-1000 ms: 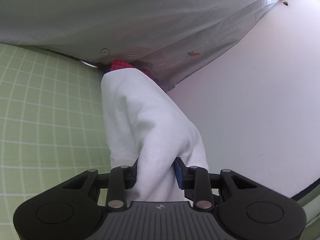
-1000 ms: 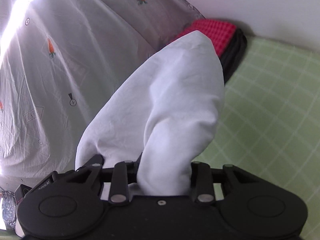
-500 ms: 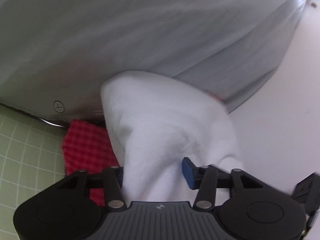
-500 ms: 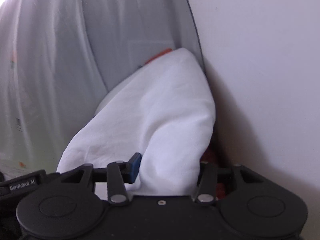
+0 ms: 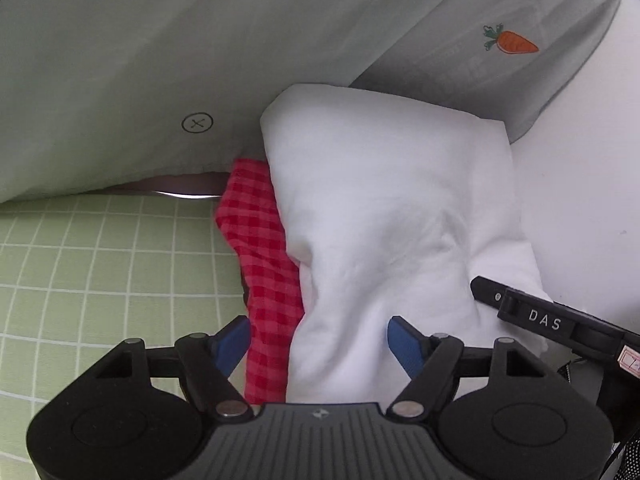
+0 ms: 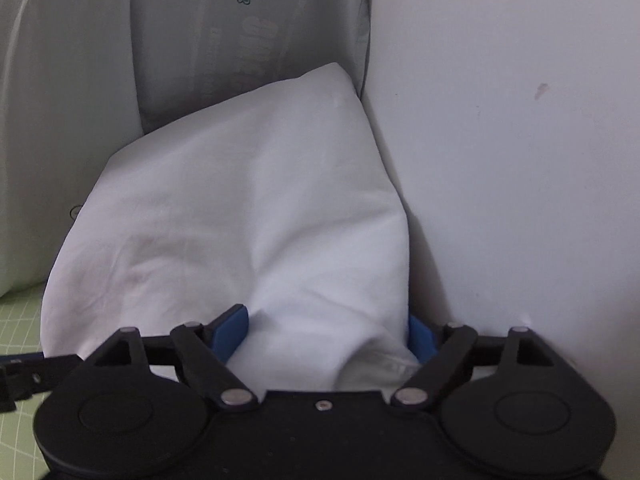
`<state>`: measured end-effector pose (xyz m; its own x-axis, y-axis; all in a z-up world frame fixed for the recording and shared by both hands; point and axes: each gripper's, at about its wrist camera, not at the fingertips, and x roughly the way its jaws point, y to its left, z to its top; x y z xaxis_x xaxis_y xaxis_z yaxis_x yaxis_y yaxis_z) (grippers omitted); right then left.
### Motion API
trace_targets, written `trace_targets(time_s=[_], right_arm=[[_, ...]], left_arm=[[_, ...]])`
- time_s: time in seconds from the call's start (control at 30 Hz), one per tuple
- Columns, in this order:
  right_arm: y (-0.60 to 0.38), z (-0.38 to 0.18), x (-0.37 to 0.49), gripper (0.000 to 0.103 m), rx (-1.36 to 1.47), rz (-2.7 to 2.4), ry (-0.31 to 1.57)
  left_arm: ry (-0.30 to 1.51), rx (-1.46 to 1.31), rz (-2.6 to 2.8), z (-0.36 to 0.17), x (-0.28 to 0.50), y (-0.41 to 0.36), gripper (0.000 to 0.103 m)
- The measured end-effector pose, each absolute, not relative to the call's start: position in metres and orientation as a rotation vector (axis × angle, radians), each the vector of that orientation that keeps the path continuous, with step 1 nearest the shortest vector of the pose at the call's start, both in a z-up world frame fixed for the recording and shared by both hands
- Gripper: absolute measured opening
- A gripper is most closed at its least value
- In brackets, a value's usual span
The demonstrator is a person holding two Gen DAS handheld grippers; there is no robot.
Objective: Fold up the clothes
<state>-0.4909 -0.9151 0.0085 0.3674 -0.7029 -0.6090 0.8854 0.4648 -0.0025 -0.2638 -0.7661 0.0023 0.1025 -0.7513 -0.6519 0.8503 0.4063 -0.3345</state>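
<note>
A folded white cloth (image 5: 380, 208) lies on a red checked cloth (image 5: 264, 264) in the corner between the carrot-print curtain and the wall. My left gripper (image 5: 320, 342) has its jaws opening; the white cloth's near end sits between the blue pads, and the pads (image 5: 236, 340) stand off it. In the right wrist view the same white cloth (image 6: 248, 208) fills the middle. My right gripper (image 6: 326, 336) is opening too, with cloth loose between its jaws and draped over the right pad (image 6: 420, 338).
A green grid-patterned sheet (image 5: 100, 272) covers the surface to the left. The pale curtain (image 5: 510, 42) with a carrot print hangs behind the pile. A white wall (image 6: 520, 160) closes the right side. The right gripper's black finger (image 5: 540, 320) reaches in beside the cloth.
Both grippers carried the white cloth into the corner and lowered it onto the red checked cloth. Their jaws, shut on the cloth before, have spread apart.
</note>
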Motion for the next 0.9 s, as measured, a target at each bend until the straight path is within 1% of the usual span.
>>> trace_targets(time_s=[0.1, 0.13, 0.2, 0.27, 0.37, 0.4, 0.47, 0.5, 0.6, 0.77, 0.9], right_arm=[[-0.879, 0.013, -0.485, 0.090, 0.251, -1.043, 0.661], [-0.869, 0.013, -0.483, 0.094, 0.213, -1.041, 0.692], [-0.849, 0.010, -0.489, 0.094, 0.246, -1.022, 0.721], [-0.830, 0.008, -0.500, 0.094, 0.353, -0.996, 0.724], [-0.788, 0.007, -0.511, 0.095, 0.420, -1.005, 0.749], [-0.772, 0.008, -0.517, 0.095, 0.427, -1.012, 0.749], [-0.743, 0.014, -0.527, 0.101, 0.443, -1.022, 0.720], [-0.732, 0.019, -0.531, 0.102, 0.445, -1.019, 0.713], [-0.698, 0.034, -0.541, 0.102, 0.441, -1.031, 0.690], [-0.650, 0.061, -0.561, 0.101, 0.423, -1.097, 0.653], [-0.623, 0.069, -0.579, 0.100, 0.473, -1.111, 0.610]], left_arm=[[0.803, 0.143, -1.187, 0.022, -0.270, -0.740, 0.082], [0.766, 0.155, -1.190, 0.032, -0.277, -0.727, 0.084], [0.694, 0.187, -1.191, 0.048, -0.289, -0.704, 0.091], [0.626, 0.214, -1.195, 0.065, -0.300, -0.682, 0.094], [0.563, 0.234, -1.207, 0.084, -0.317, -0.647, 0.103], [0.557, 0.229, -1.217, 0.088, -0.323, -0.634, 0.103], [0.557, 0.214, -1.243, 0.096, -0.333, -0.611, 0.103], [0.566, 0.214, -1.241, 0.097, -0.337, -0.601, 0.103], [0.590, 0.228, -1.225, 0.103, -0.352, -0.574, 0.103], [0.566, 0.321, -1.263, 0.104, -0.380, -0.539, 0.103], [0.592, 0.326, -1.325, 0.106, -0.391, -0.524, 0.103]])
